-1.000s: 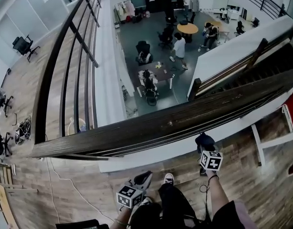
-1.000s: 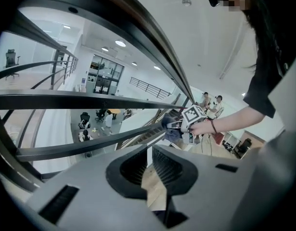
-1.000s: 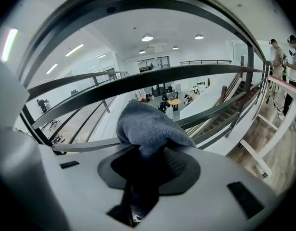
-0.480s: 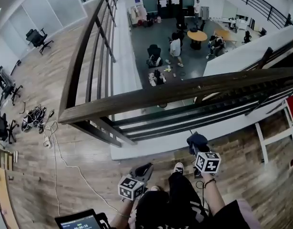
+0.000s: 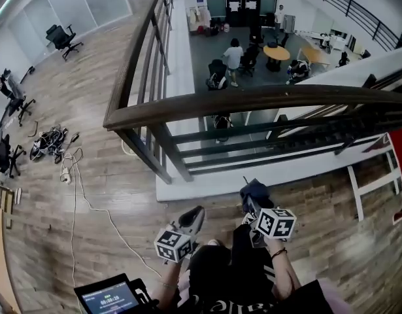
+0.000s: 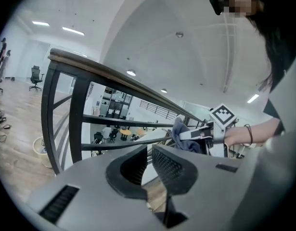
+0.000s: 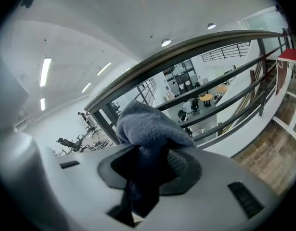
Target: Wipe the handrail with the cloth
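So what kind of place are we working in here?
Likely an office mezzanine: a wooden handrail overlooks a lower floor with a round table, and an office chair stands up here.

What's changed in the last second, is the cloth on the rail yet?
The head view swung, so the handrail corner sits nearer centre. The right gripper, shut on the grey-blue cloth, shifted slightly left, below the rail, not touching it. Unchanged: that grip; left gripper low, empty, jaws slightly apart.
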A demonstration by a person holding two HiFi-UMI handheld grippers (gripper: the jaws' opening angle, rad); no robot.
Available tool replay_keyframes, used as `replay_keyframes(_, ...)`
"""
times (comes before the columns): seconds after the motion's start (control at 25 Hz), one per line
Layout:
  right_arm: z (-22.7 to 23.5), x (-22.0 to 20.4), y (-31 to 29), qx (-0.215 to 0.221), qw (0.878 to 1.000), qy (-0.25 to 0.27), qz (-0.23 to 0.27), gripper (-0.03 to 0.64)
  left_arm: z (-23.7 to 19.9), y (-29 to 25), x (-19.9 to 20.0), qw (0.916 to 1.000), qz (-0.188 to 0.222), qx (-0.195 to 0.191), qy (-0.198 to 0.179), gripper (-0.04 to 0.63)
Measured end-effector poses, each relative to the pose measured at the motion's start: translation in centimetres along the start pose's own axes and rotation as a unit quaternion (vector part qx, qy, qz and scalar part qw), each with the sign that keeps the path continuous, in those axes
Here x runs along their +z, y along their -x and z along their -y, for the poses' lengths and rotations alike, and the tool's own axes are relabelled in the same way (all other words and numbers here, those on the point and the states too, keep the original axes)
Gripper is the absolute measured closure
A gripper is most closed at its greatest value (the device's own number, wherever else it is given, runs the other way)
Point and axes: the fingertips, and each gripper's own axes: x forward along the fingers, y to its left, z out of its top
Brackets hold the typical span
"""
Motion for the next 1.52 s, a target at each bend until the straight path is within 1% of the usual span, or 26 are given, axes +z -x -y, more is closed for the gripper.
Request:
replay_keyframes(0.16, -1.8, -1.7, 2.7, 0.01, 1.0, 0.01, -0.02, 0.514, 1.3, 1.3, 0.9, 0.9998, 0.017, -0.001, 0.01, 0.565)
replay_keyframes(0.32, -2.9, -3.3, 4.2, 0.025, 0.999, 0.017, -0.029, 0.514, 2.6, 2.9, 0.4, 0.9997, 0.022, 0.0, 0.011, 0.565)
replay_keyframes(0.48, -3.1, -3.7, 4.8, 0.039, 0.998, 0.026, -0.037, 0.514, 3.6, 4.2, 0.6, 0.9995, 0.025, 0.013, 0.011, 0.565)
replay_keyframes(0.6, -2.5, -3.2, 5.6, 0.053, 0.997, 0.027, -0.04, 0.514, 4.5, 4.0, 0.9, 0.999, 0.031, 0.028, 0.017, 0.565)
replay_keyframes(0.76, -1.3, -2.4, 7.7, 0.065, 0.996, 0.041, -0.043, 0.514, 6.6, 3.4, 1.7, 0.9977, 0.044, 0.047, 0.02, 0.565)
replay_keyframes(0.88, 0.7, -2.0, 10.7, 0.068, 0.996, 0.046, -0.041, 0.514, 9.4, 2.8, 2.4, 0.9967, 0.056, 0.058, 0.012, 0.565)
replay_keyframes(1.0, 2.7, -1.7, 13.3, 0.065, 0.996, 0.047, -0.035, 0.514, 12.3, 2.5, 2.9, 0.9955, 0.07, 0.063, 0.013, 0.565)
replay_keyframes(1.16, 3.6, -1.8, 15.0, 0.063, 0.996, 0.051, -0.035, 0.514, 15.1, 1.6, 2.4, 0.9961, 0.072, 0.049, 0.016, 0.565)
replay_keyframes(1.36, 5.8, -2.0, 18.9, 0.068, 0.996, 0.057, -0.029, 0.514, 21.7, -0.1, 0.9, 0.9979, 0.06, 0.023, 0.004, 0.565)
replay_keyframes(1.52, 6.5, -2.1, 19.9, 0.068, 0.996, 0.06, -0.025, 0.514, 23.9, -0.4, 0.5, 0.9982, 0.058, 0.015, -0.004, 0.565)
